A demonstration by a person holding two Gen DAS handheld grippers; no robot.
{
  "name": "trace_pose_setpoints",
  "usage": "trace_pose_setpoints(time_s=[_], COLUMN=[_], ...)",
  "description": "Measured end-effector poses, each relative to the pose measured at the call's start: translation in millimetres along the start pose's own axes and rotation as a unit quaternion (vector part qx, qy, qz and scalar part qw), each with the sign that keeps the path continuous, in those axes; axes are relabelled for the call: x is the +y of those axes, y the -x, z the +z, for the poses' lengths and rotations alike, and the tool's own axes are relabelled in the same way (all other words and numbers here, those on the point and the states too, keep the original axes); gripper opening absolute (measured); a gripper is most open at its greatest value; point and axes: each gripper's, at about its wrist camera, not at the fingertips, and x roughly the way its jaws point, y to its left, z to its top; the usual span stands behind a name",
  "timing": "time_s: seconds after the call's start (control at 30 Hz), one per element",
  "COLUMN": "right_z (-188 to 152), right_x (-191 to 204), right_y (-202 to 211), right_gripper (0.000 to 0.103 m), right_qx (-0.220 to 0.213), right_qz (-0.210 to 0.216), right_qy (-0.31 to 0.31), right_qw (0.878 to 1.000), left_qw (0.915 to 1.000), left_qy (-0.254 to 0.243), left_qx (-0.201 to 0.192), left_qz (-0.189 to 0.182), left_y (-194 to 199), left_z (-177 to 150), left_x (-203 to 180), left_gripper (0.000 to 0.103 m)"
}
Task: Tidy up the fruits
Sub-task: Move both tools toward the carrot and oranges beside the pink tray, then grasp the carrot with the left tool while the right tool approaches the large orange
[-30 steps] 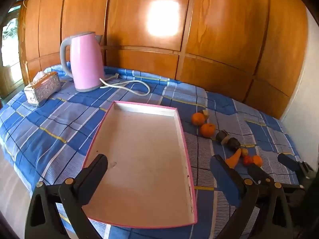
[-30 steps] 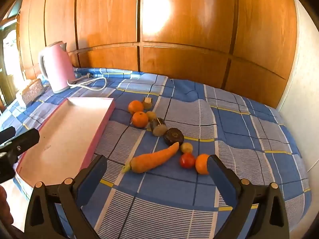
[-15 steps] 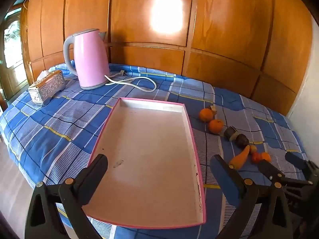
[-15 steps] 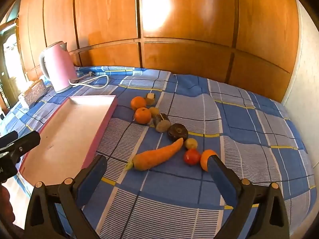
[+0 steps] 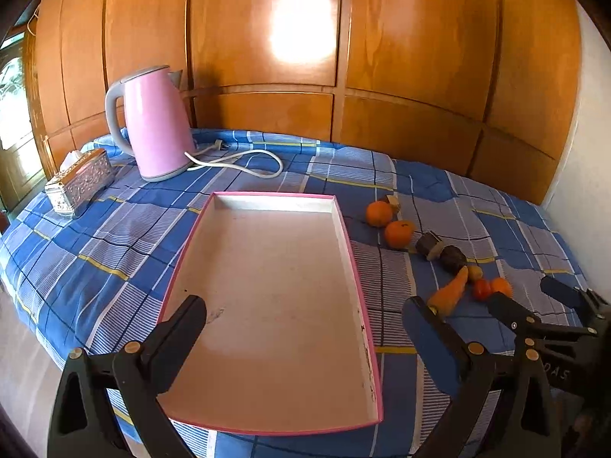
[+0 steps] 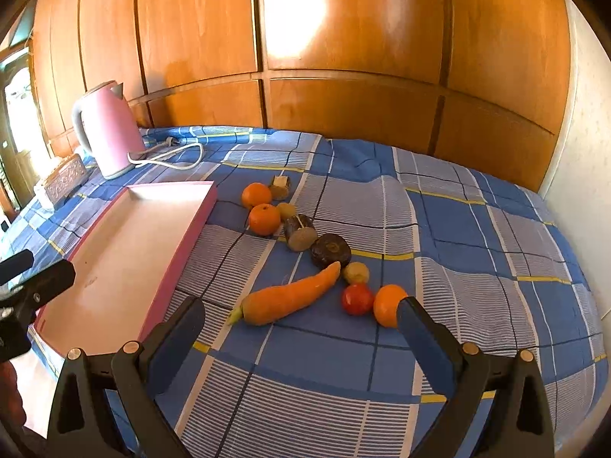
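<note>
A pink-rimmed empty tray lies on the blue checked cloth. To its right lie two oranges, a carrot, a tomato, a third orange, two dark brown round pieces and small yellow fruits. My left gripper is open and empty over the tray's near end. My right gripper is open and empty, just in front of the carrot and tomato; it also shows in the left wrist view.
A pink kettle with a white cord stands at the back left. A silver tissue box sits at the left edge. Wooden panels close the back. The table edge runs along the front.
Both grippers have drawn back and risen slightly, so the tray and the fruits sit further off. Both stay open; no fruit has moved.
</note>
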Motion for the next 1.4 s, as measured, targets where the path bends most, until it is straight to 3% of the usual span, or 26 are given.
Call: trace_pose_setpoints(time_s=[0.57,0.83,0.97,1.07,1.2,1.4], right_z=[-2,-3,-5,-7,-9,-12], right_x=[-9,-20,-27,-30,-37,-53], right_y=[7,5,0,0,-4,-12], right_gripper=[0.098,0.087,0.086,0.076,0.073,0.056], right_qx=[0.002,0.012,0.024,0.025,0.035,0.054], right_qz=[-0.007,-0.008,0.005,0.008,0.01,0.007], right_qy=[-0.006,-0.017,-0.03,-0.035,-0.049,-0.081], right_qw=[1.0,1.0,0.999,0.999,0.998,0.995], left_qw=[0.9998,0.9996,0.9994,0.9994,0.9991,0.9977], left_qy=[-0.016,-0.026,-0.032,-0.031,-0.037,-0.049], left_qx=[0.0,0.006,0.008,0.009,0.014,0.023], left_qz=[-0.013,-0.012,-0.013,-0.013,-0.017,-0.039], left_y=[5,3,1,0,-3,-11], left_z=[-2,-3,-4,-4,-4,-5], left_x=[-9,-13,-16,-16,-19,-25], left_gripper=[0.103,0.103,0.103,0.103,0.103,0.103])
